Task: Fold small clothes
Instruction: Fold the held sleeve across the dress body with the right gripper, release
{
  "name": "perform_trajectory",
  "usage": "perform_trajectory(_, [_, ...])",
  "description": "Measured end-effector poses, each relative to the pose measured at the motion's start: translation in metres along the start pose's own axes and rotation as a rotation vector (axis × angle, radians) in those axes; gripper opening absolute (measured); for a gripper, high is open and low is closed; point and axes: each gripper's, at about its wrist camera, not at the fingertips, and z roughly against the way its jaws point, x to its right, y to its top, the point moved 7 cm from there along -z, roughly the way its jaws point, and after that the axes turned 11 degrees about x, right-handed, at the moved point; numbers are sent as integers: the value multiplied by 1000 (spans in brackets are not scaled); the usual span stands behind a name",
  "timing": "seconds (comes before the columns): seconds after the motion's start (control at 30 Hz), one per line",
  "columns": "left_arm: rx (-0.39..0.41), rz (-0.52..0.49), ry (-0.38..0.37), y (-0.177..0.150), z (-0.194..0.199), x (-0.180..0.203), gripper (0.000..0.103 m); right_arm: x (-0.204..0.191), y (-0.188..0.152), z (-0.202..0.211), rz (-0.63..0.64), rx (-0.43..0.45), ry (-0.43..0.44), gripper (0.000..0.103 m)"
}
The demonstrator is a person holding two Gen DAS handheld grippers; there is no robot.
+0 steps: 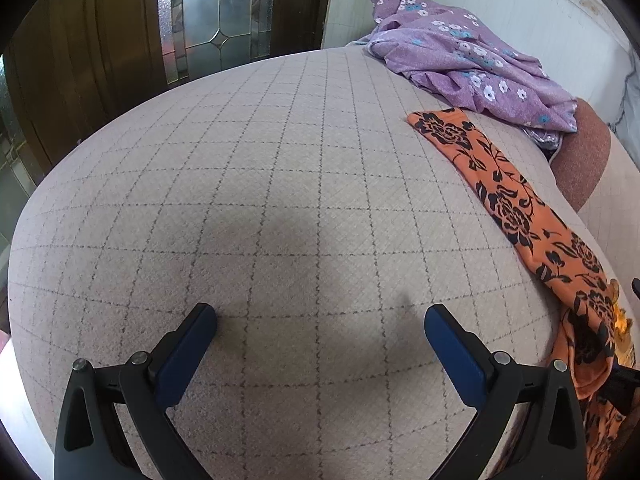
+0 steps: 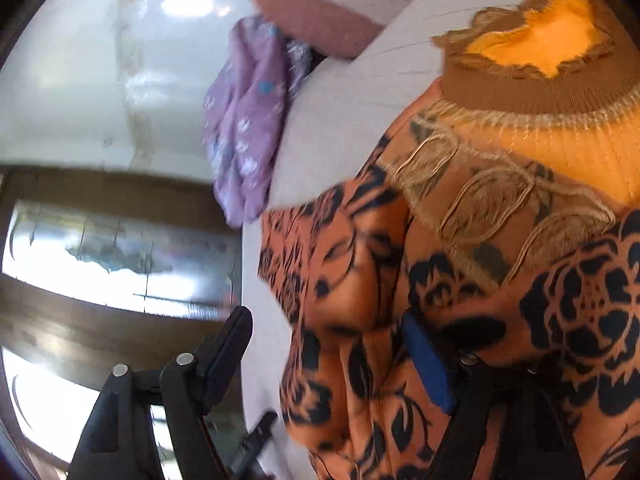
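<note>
right wrist view: orange top draped at gripper, not gripped yet

right gripper (image 2: 326, 332) jaws wide, nothing pinched; orange floral garment (image 2: 360, 280) bunched across its right finger, prob so an edge can be picked. left gripper (image 1: 320, 326) also wide, empty, hovering over bare checked mattress (image 1: 260, 184) w/ the garment off to its right, along the right edge, well apart. farther back, purple floral cloth (image 1: 460, 56) heaped at far right corner, untouched.

Floral garment (image 1: 516, 204) on mattress (image 1: 280, 184) right edge, crumpled dress (image 1: 464, 60) behind, maybe touching.
</note>
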Motion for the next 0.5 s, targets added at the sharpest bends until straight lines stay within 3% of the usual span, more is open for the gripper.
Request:
perform_trajectory(0.23, [5,18,4,1,0,0,103,-23,-21,24,48,-25,87,81])
perform_trajectory(0.33, [5,0,-4,0,1,1,103,-2,-33,6,55,-89,10,81])
perform_trajectory(0.4, [13,30,-50,4,3,1,103,-15,-30,11,77,-60,53,81])
perform_trajectory(0.5, [24,107,-199,15,13,9,103,-29,-32,41,187,-44,72,81])
